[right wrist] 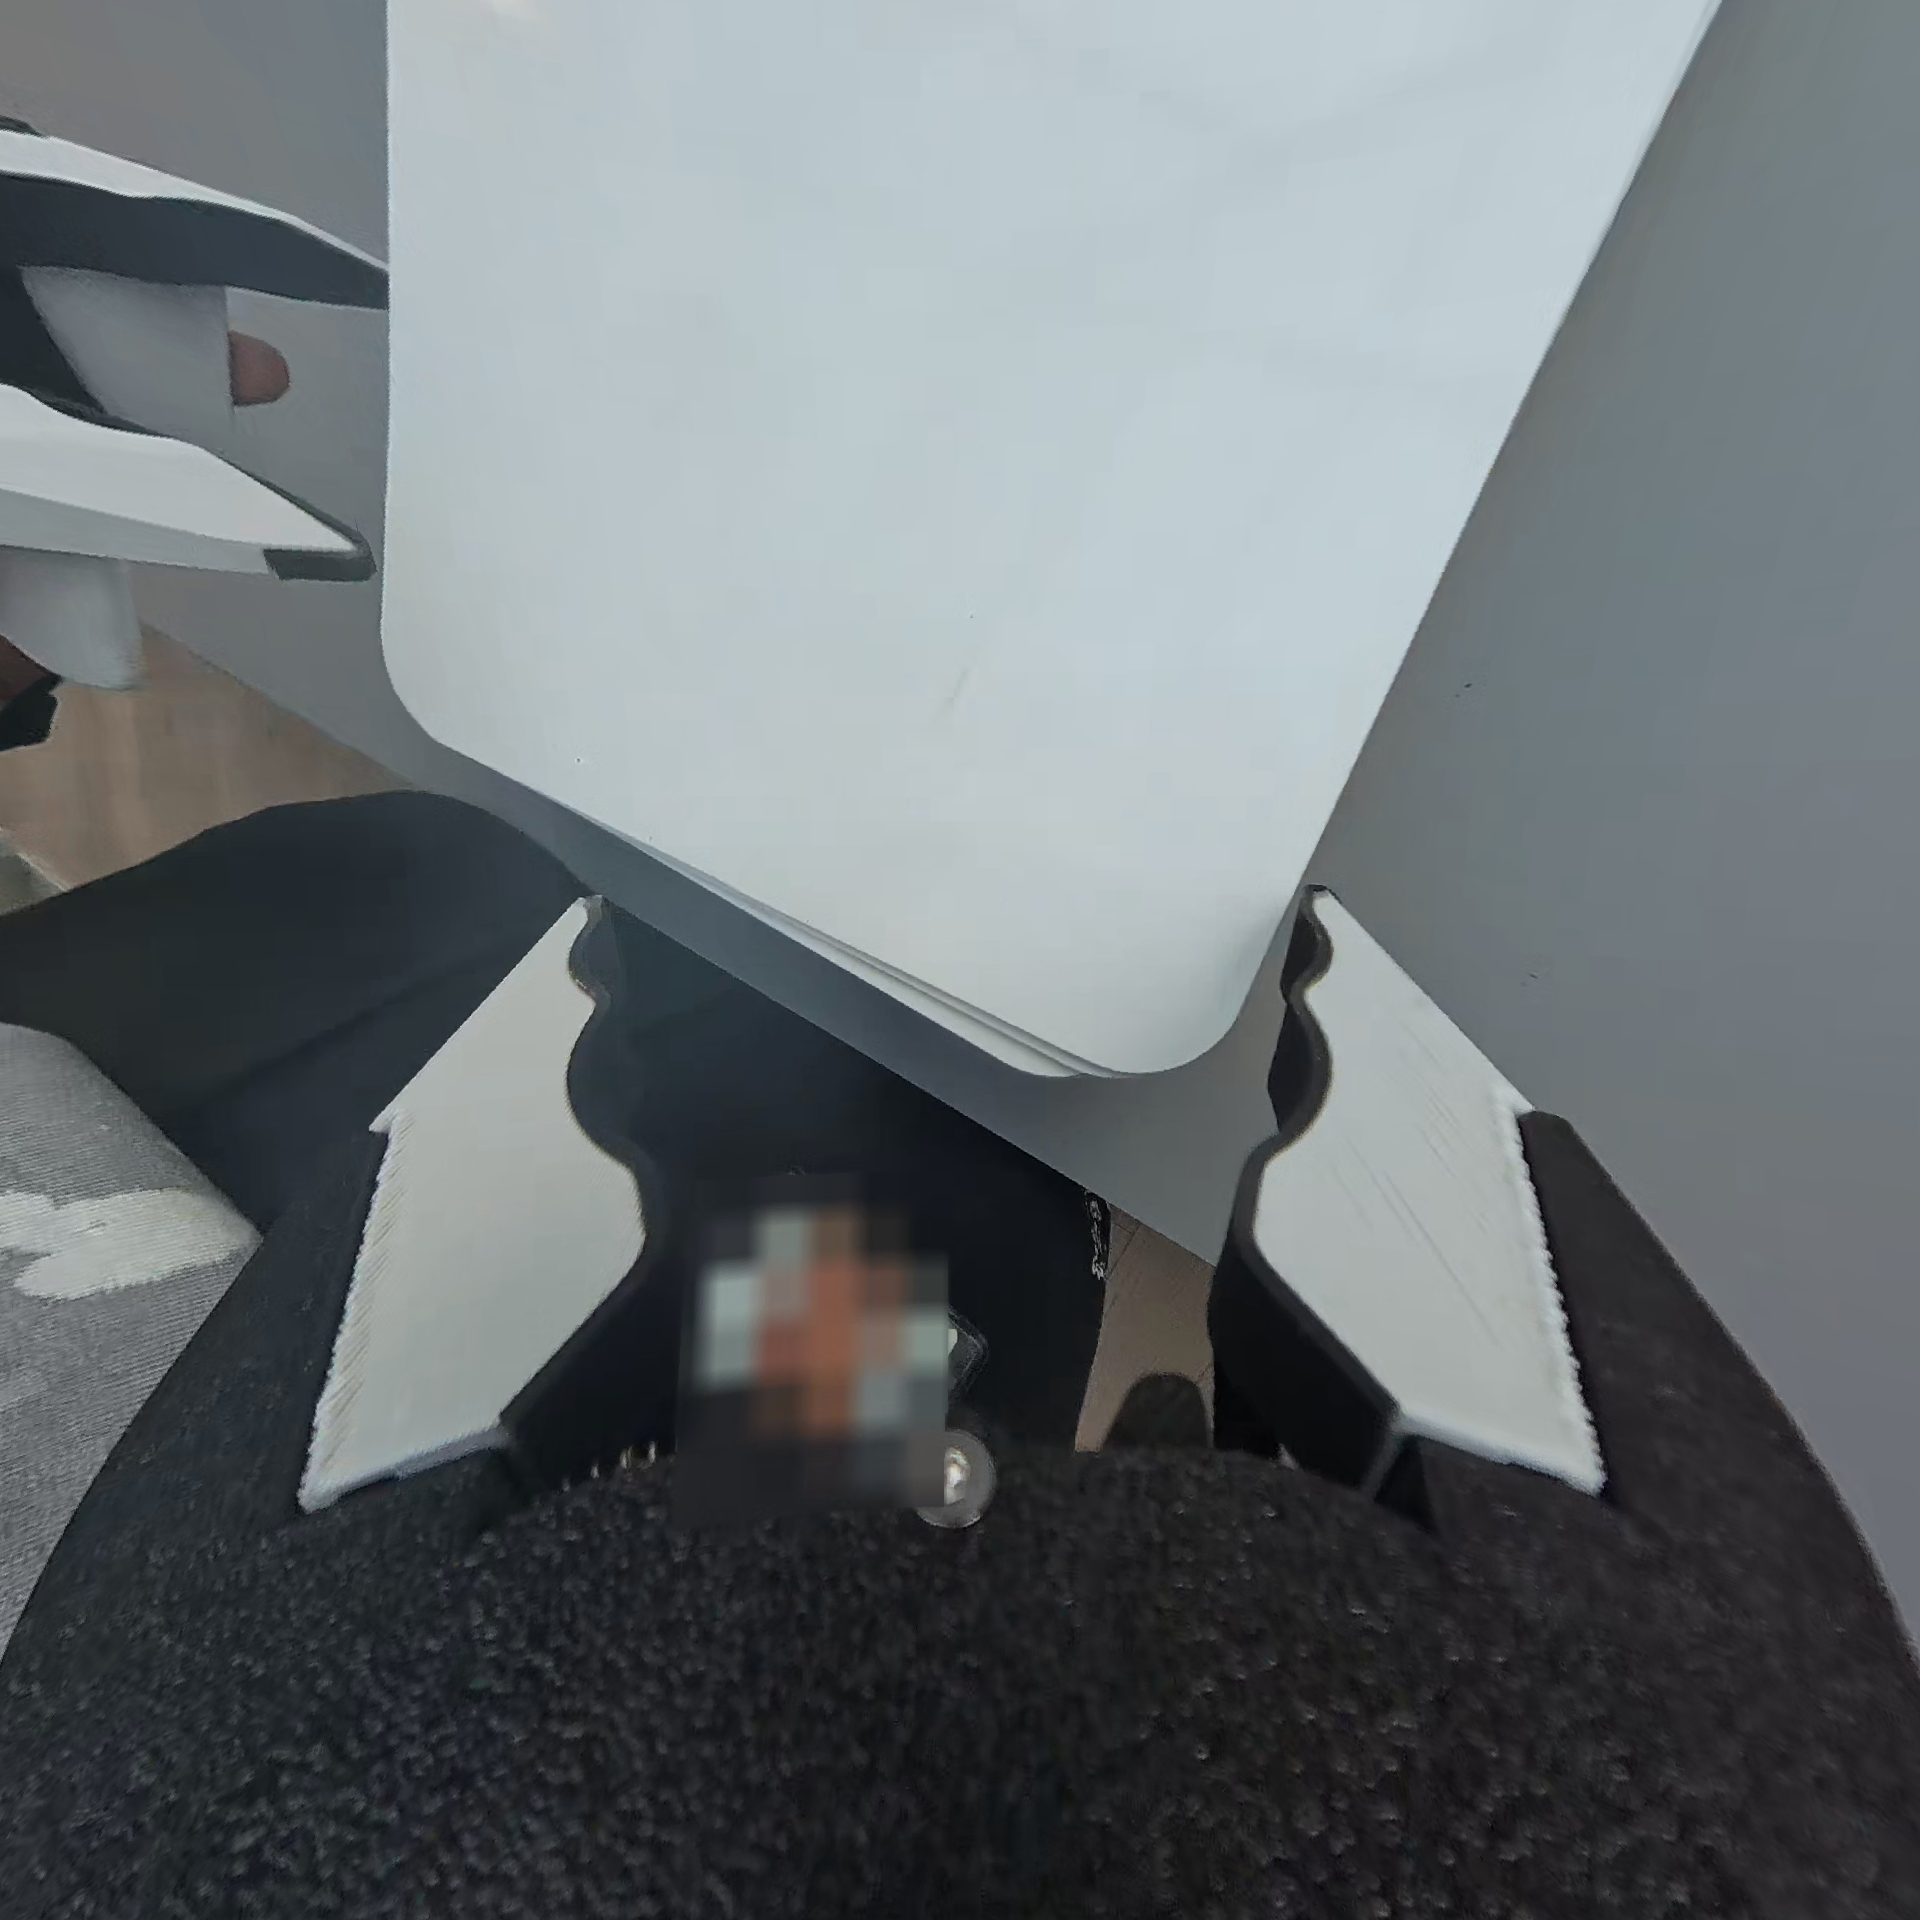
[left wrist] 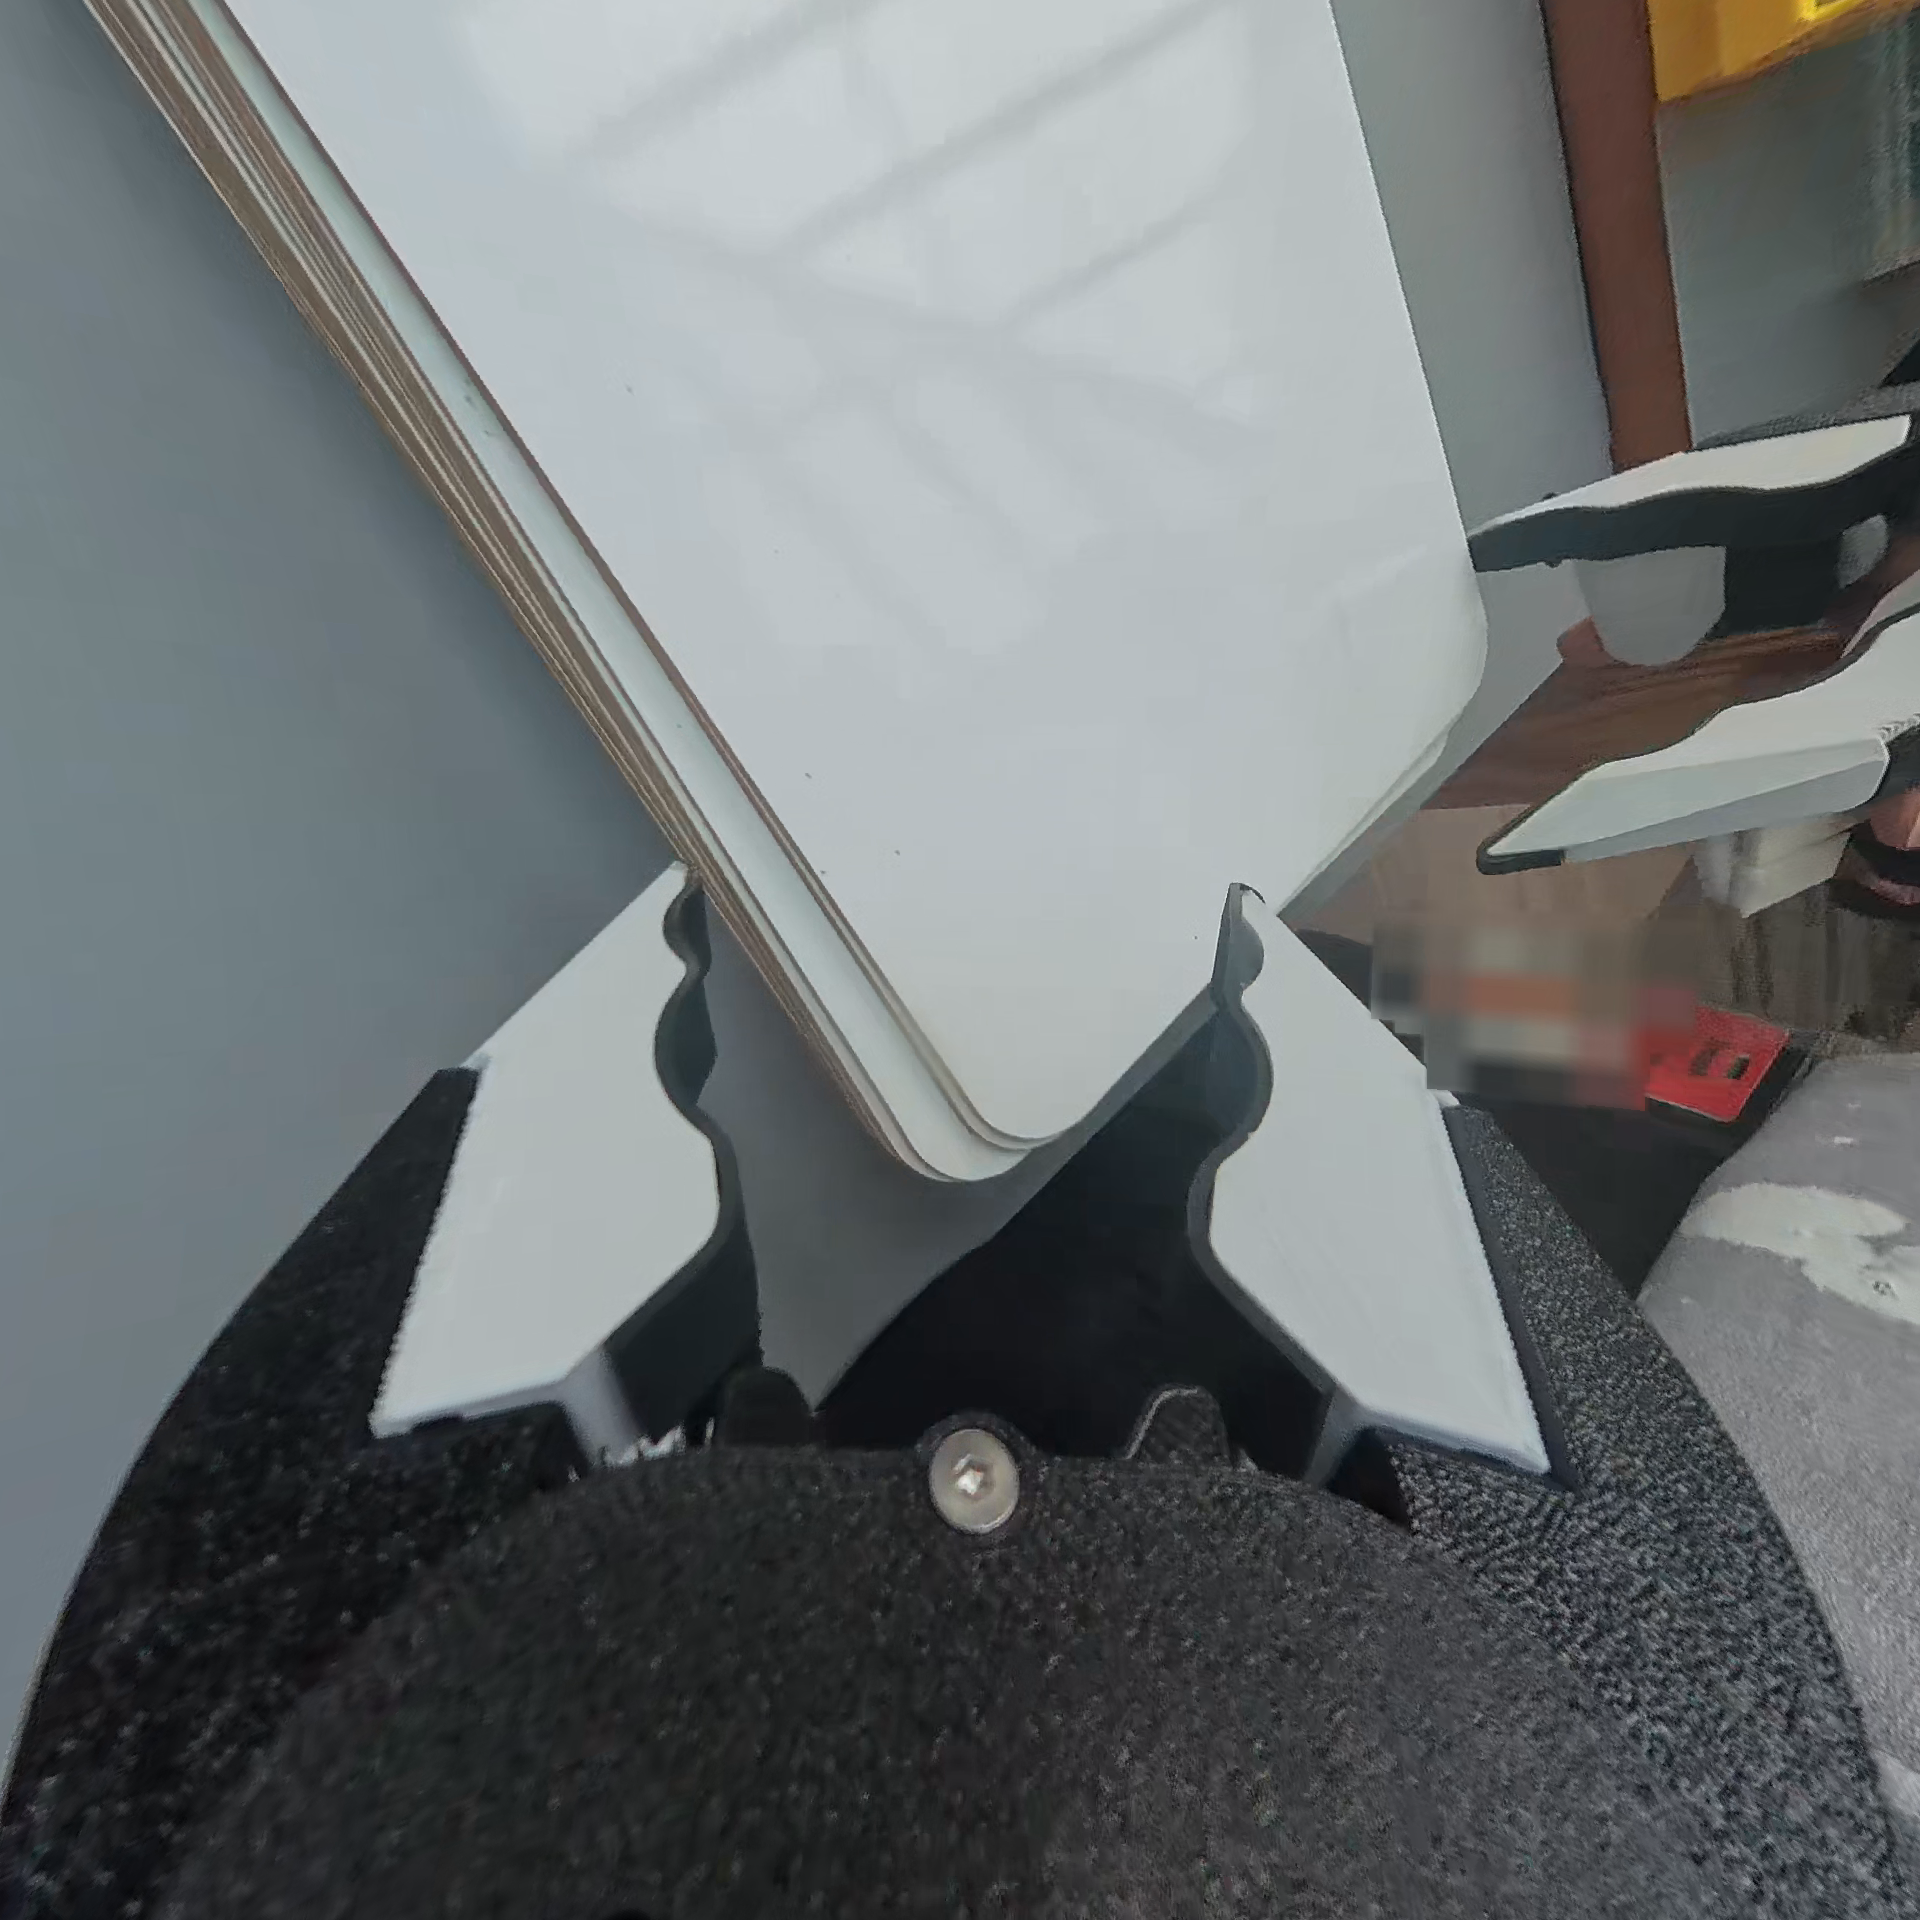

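The left gripper [left wrist: 961, 904] stands wide open, gripping nothing; a rounded corner of the stack of thin white boards with brown edges [left wrist: 883, 520] dips between its jaws. The right gripper [right wrist: 951, 914] gapes likewise around the opposite corner, empty.

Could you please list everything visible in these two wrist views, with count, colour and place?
white boards: a stack, exact count unclear, white with brown edges, leaning on the grey wall, a lower corner between each gripper's fingers.
grey wall: one, behind the stack.
wooden frame: one, brown, upper right in the left wrist view.
grey patterned fabric: one, lower left in the right wrist view.
red object: one, right of the left gripper.
left gripper: one, white and black, open at the stack's left corner.
right gripper: one, white and black, open at the right corner.
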### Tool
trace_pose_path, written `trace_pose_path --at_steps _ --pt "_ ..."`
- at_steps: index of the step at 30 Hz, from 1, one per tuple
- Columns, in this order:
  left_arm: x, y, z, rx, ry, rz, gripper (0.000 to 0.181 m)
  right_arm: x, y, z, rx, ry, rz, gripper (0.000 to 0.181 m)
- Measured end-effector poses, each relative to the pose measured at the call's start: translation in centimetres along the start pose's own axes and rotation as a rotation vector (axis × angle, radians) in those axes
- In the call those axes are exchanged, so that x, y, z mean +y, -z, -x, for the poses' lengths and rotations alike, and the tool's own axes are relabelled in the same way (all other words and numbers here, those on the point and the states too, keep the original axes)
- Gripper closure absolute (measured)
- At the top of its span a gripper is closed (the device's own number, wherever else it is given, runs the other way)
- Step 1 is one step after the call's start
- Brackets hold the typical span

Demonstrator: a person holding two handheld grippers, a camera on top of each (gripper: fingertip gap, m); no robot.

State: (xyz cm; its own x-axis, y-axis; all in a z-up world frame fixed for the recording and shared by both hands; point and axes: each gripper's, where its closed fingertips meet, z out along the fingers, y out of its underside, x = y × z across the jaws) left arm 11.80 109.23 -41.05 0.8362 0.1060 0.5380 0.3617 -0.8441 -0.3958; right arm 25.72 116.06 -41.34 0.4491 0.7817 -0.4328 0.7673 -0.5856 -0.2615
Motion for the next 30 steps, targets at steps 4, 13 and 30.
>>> trace_pose_path --at_steps 4,13,30 --pt "2.7 -0.3 -1.9 -0.038 -0.024 0.038 0.072 1.5 -0.2 1.0 0.022 0.098 0.063 0.053" --pt "2.6 -0.3 -1.6 -0.107 0.055 -0.012 0.082 2.5 -0.5 1.5 0.028 0.204 0.09 0.052" --pt "6.0 -3.0 -2.7 -0.163 0.029 0.13 0.054 4.2 -2.9 0.4 -0.021 0.339 0.149 0.03"
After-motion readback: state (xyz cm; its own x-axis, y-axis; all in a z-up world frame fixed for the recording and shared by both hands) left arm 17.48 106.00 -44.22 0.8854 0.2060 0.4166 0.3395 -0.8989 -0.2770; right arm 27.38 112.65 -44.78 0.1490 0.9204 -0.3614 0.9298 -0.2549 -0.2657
